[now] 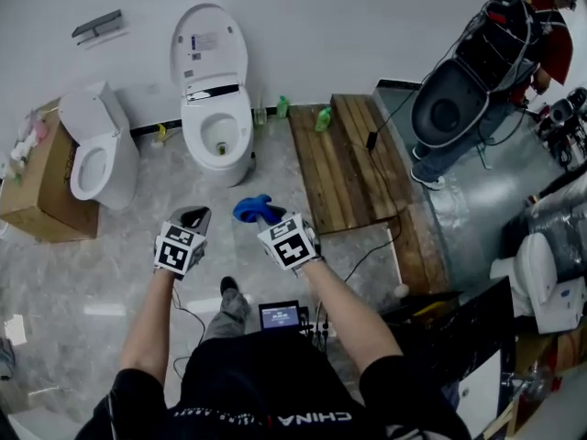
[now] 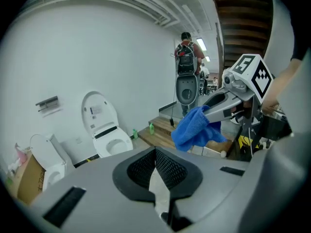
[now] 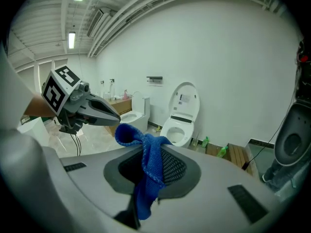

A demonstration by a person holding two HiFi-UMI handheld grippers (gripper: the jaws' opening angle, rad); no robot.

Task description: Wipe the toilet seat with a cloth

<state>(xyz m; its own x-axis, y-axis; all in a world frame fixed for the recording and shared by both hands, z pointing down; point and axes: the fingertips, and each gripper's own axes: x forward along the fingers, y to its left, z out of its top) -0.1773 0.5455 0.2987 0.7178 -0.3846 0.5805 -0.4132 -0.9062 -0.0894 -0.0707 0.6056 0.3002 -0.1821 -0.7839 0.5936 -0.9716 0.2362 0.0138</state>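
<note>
A white toilet (image 1: 217, 128) stands against the far wall with its lid raised and the seat (image 1: 220, 134) down; it also shows in the left gripper view (image 2: 112, 141) and the right gripper view (image 3: 177, 130). My right gripper (image 1: 264, 214) is shut on a blue cloth (image 1: 248, 209), which bunches out ahead of the jaws (image 3: 148, 154). Beside it, my left gripper (image 1: 194, 216) is shut with nothing between its jaws (image 2: 155, 155). Both grippers hang over the marble floor, well short of the toilet.
A second white toilet (image 1: 92, 149) and a cardboard box (image 1: 37, 186) stand at the left. A wooden platform (image 1: 353, 159) with green bottles (image 1: 323, 117) lies to the right. A person (image 1: 509, 53) stands at the back right. A small screen (image 1: 281, 316) with cables sits on the floor near my feet.
</note>
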